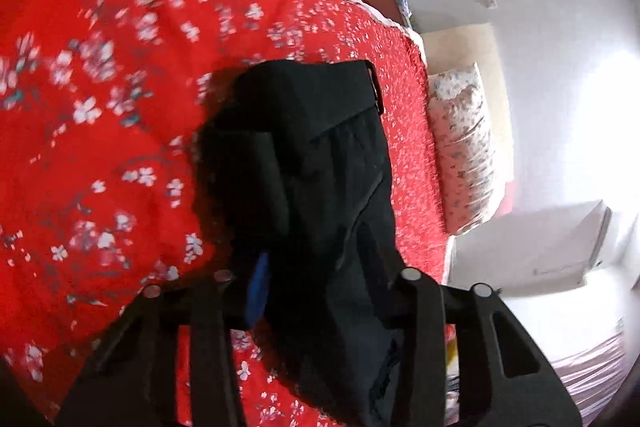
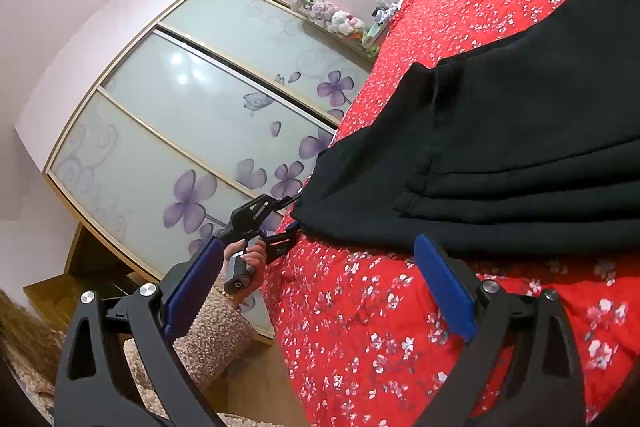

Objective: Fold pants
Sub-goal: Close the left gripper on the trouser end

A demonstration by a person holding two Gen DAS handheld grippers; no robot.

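Note:
The black pants [image 2: 520, 163] lie in stacked folds on the red flowered bedspread [image 2: 360, 327]. My left gripper [image 1: 316, 267] is shut on the pants [image 1: 320, 155], which bunch up between its fingers and hang in front of the lens. The left gripper also shows in the right wrist view [image 2: 294, 213], clamped on the near corner of the pants at the bed's edge. My right gripper [image 2: 320, 287] is open and empty, its blue pads spread wide, a little short of the pants' folded edge.
A wardrobe with flowered sliding doors [image 2: 192, 131] stands beside the bed. A floral pillow [image 1: 464, 147] lies at the bed's far edge. A shelf with plush toys [image 2: 340, 19] is at the back. The bedspread [image 1: 100, 107] is open to the left of the pants.

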